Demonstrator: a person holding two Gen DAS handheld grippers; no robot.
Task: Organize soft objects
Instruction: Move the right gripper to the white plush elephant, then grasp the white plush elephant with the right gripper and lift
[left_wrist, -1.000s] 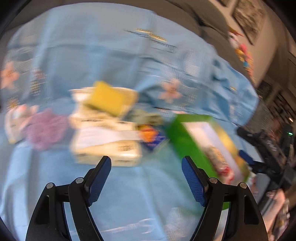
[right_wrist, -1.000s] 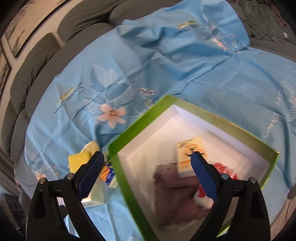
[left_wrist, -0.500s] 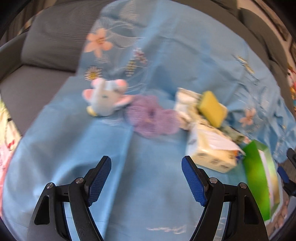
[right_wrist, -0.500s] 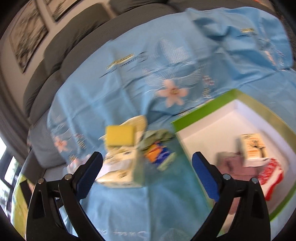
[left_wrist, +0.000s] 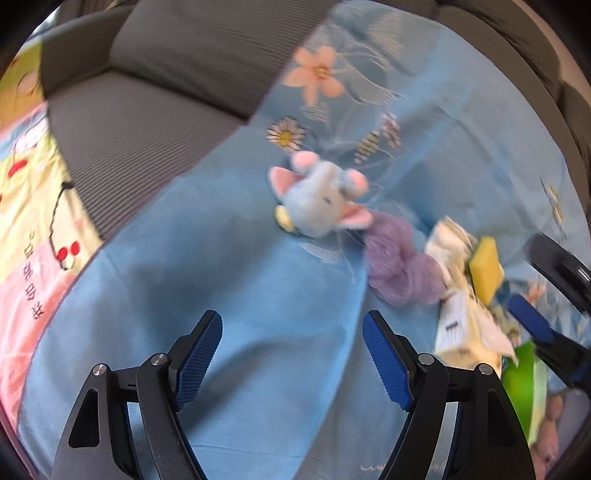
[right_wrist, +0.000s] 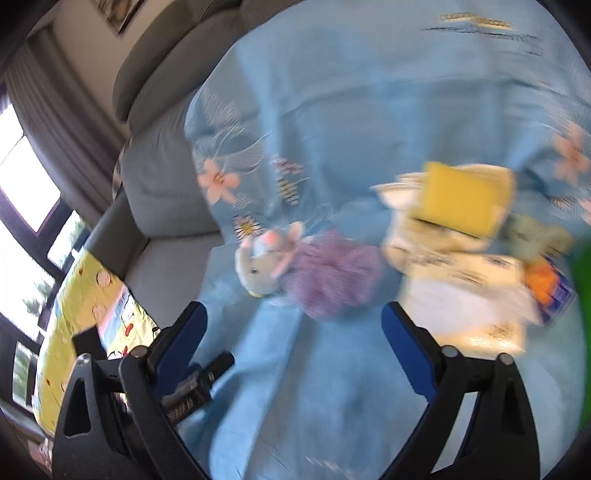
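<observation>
A blue sheet (left_wrist: 258, 314) covers a sofa; a plush (left_wrist: 317, 201) lies unsorted mid-sheet. The left gripper (left_wrist: 291, 354) is held apart, the right gripper (right_wrist: 291, 343) closing slightly, both empty.

Premises: a home living room. A grey corduroy sofa (left_wrist: 155, 122) carries a blue flowered sheet (left_wrist: 258, 295); beside the sofa lies a cartoon-print blanket (right_wrist: 88, 306), with curtained windows (right_wrist: 26, 177) and a framed picture (right_wrist: 118, 11) behind it.
</observation>
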